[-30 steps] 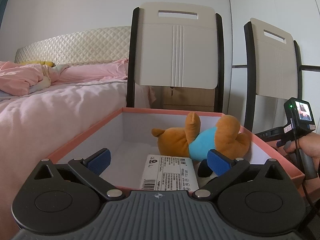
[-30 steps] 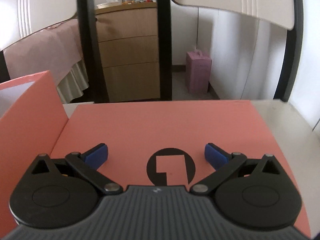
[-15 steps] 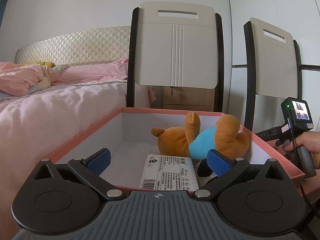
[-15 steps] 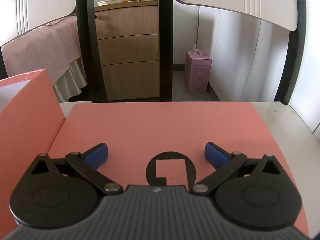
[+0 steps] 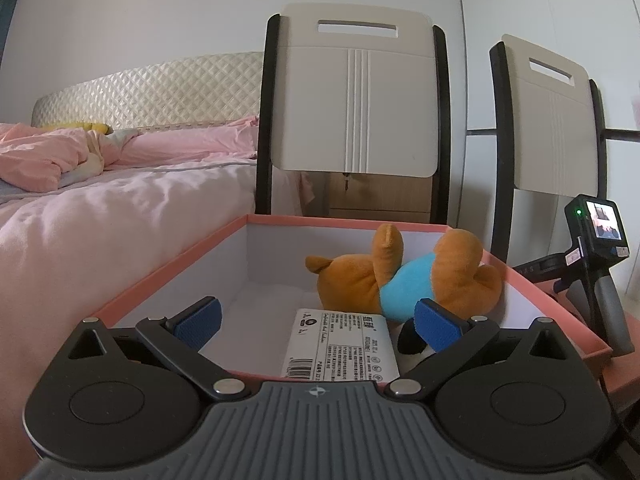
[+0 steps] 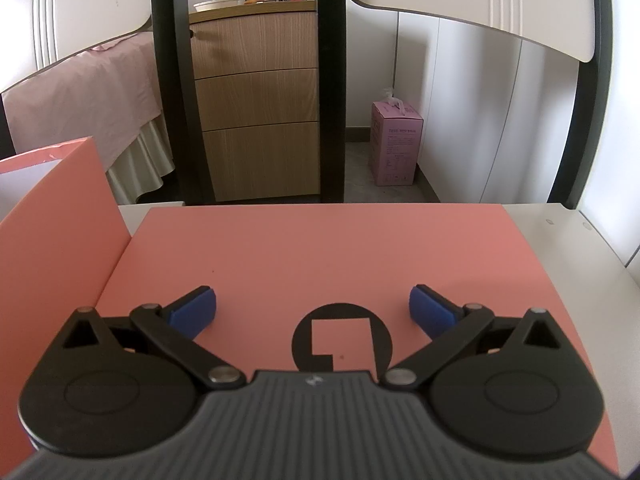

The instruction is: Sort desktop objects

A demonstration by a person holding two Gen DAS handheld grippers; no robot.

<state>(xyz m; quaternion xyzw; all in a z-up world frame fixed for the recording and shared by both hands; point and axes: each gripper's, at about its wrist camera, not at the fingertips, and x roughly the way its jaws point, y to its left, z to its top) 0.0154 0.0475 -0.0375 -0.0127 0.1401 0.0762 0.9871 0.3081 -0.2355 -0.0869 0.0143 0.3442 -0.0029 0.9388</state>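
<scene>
While both sets of jaws stand spread and empty, the left gripper (image 5: 316, 318) sits at the near rim of the pink box (image 5: 168, 272), where a plush dog (image 5: 404, 276) and a white packet (image 5: 344, 344), print unreadable, lie. Right gripper (image 6: 312, 308) hovers over the pink lid (image 6: 320, 248) on the desk (image 6: 560, 232), clear room around.

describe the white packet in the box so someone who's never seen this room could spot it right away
Find the open pink box with white inner walls, on the desk beside the bed with pink bedding. Inside lies an orange plush toy in a blue shirt, and just in front of it, toward the near wall, lies the white packet. It is flat, with black print and a barcode.
</scene>
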